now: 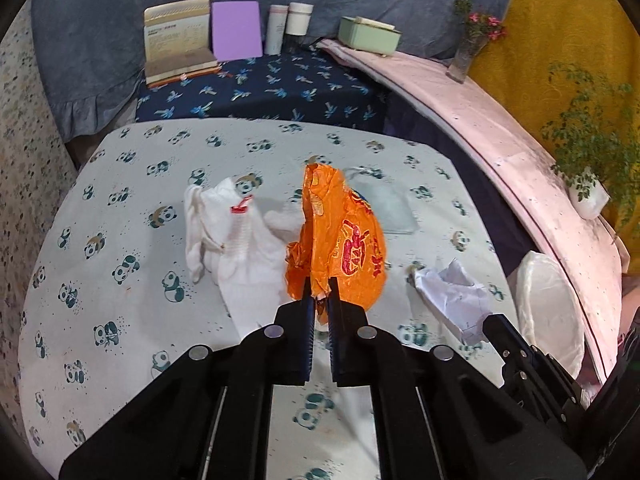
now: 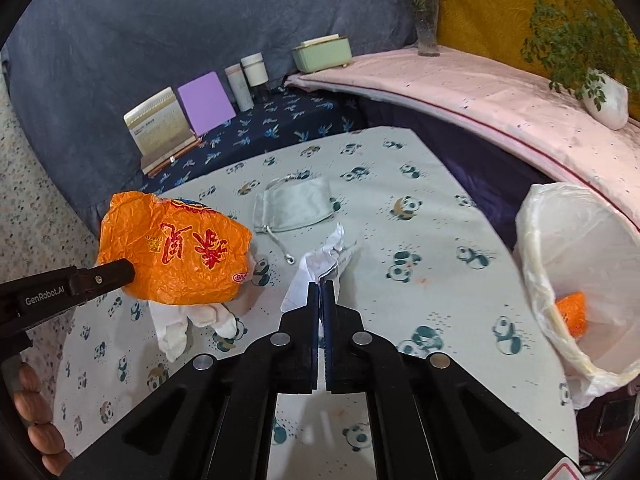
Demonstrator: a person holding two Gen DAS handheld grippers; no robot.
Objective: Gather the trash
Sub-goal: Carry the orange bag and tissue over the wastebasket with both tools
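Note:
My left gripper (image 1: pixel 320 294) is shut on an orange snack wrapper (image 1: pixel 340 240) and holds it up above the panda-print table (image 1: pixel 120 320); the wrapper also shows in the right wrist view (image 2: pixel 176 252). My right gripper (image 2: pixel 321 286) is shut on a crumpled white paper (image 2: pixel 320 268), which also shows in the left wrist view (image 1: pixel 452 296). A bin lined with a white plastic bag (image 2: pixel 580 260) stands at the table's right edge with an orange piece (image 2: pixel 572 312) inside.
White gloves (image 1: pixel 236 248) lie on the table under the wrapper. A grey drawstring pouch (image 2: pixel 296 206) lies mid-table. Behind are a box, a purple card, two white bottles (image 1: pixel 288 26) and a green tissue box (image 1: pixel 368 34). A pink shelf (image 1: pixel 500 128) holds plants.

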